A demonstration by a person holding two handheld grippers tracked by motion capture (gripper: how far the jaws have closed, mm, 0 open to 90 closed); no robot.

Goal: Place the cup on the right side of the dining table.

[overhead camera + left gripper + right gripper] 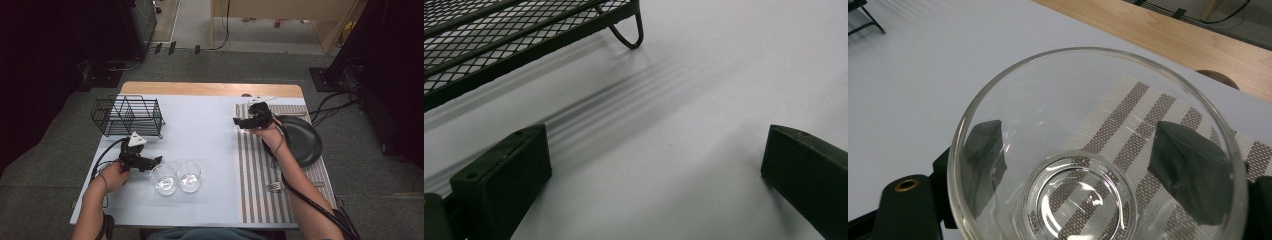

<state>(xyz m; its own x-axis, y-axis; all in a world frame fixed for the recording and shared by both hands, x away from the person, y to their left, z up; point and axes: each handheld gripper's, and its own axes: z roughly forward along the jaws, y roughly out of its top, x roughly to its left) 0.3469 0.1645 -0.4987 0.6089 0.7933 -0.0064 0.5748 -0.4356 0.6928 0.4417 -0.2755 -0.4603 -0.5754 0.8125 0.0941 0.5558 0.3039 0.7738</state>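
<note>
The right gripper [1078, 165] has its jaws clamped on a glass [1093, 150] above the striped mat [260, 170]. The left gripper [656, 175] rests with jaws apart. Smooth glass could slip and tip on landing.

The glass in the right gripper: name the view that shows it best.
The right gripper view: the glass fills the frame, rim up, with the jaws on either side. In the high view it is barely discernible at the right gripper.

Nothing here carries writing I can read: no label, brand, number or sign on anything on the table or beyond it.
</note>
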